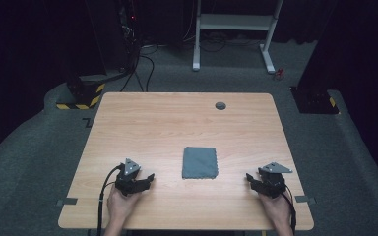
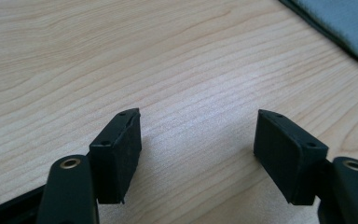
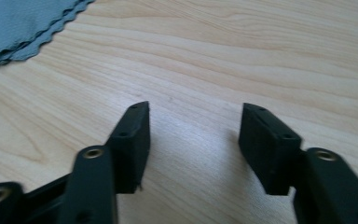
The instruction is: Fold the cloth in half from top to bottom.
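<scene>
A folded grey cloth (image 1: 200, 162) lies flat near the middle of the wooden table (image 1: 177, 123). My left gripper (image 1: 150, 178) rests low over the table to the cloth's left, held by a hand; its jaws stand wide apart with bare wood between them (image 2: 198, 128). The cloth's edge (image 2: 340, 23) sits at the top right of the left gripper view. My right gripper (image 1: 249, 177) sits to the cloth's right, jaws also wide apart over bare wood (image 3: 195, 116). The cloth's scalloped corner (image 3: 23, 23) lies at the top left of the right gripper view.
A small dark round disc (image 1: 220, 105) is set in the table near its far edge. Beyond the table stand a white frame (image 1: 234, 29) and dark equipment with cables (image 1: 128, 44) on a grey carpet. Tape tabs mark the table's near corners.
</scene>
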`<state>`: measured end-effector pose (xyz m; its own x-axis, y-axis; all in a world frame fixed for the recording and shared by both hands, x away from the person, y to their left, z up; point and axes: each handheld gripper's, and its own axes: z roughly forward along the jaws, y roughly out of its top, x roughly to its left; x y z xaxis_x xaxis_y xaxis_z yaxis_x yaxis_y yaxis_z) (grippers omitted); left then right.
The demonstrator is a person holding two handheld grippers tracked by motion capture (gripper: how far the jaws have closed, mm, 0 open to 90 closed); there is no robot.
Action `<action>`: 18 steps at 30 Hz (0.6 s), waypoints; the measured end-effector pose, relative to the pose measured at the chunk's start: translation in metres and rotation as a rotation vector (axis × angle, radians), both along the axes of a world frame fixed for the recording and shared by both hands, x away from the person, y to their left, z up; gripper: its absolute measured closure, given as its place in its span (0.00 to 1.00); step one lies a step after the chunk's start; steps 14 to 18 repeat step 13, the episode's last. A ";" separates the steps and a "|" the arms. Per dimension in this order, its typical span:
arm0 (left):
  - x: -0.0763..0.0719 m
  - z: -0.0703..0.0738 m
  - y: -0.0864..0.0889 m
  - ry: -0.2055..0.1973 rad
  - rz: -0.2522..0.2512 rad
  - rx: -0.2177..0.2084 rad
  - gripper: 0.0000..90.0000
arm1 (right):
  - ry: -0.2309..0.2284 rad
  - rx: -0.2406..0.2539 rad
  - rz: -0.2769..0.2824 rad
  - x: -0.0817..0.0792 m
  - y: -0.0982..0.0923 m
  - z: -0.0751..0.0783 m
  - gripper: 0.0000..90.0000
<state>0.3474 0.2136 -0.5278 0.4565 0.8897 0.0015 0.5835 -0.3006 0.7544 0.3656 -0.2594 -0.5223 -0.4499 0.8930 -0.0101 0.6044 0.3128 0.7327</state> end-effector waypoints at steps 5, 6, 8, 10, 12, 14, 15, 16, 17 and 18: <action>0.000 0.000 -0.001 0.002 -0.003 -0.002 0.34 | 0.002 -0.003 -0.023 -0.002 -0.001 0.000 0.44; 0.000 0.000 -0.001 0.001 -0.003 -0.003 0.34 | 0.001 -0.003 -0.023 -0.002 -0.001 0.000 0.44; 0.000 0.000 -0.001 0.001 -0.004 -0.002 0.34 | 0.001 -0.003 -0.023 -0.002 -0.001 0.000 0.44; 0.000 0.000 -0.001 0.002 -0.003 -0.003 0.33 | 0.002 -0.002 -0.022 -0.002 -0.001 0.000 0.44; 0.000 0.000 -0.001 0.002 -0.002 -0.002 0.33 | 0.002 -0.002 -0.022 -0.002 -0.001 0.000 0.44; 0.000 0.000 -0.001 0.004 -0.002 -0.003 0.33 | 0.001 -0.003 -0.023 -0.002 -0.001 0.000 0.44; 0.000 0.000 -0.001 0.004 -0.002 -0.003 0.33 | 0.001 -0.003 -0.023 -0.002 -0.001 0.000 0.44; 0.000 0.000 -0.001 0.004 -0.002 -0.003 0.33 | 0.001 -0.003 -0.023 -0.002 -0.001 0.000 0.44; 0.000 0.000 -0.001 0.004 -0.002 -0.003 0.33 | 0.001 -0.003 -0.023 -0.002 -0.001 0.000 0.44; 0.000 0.000 -0.001 0.004 -0.002 -0.003 0.33 | 0.001 -0.003 -0.023 -0.002 -0.001 0.000 0.44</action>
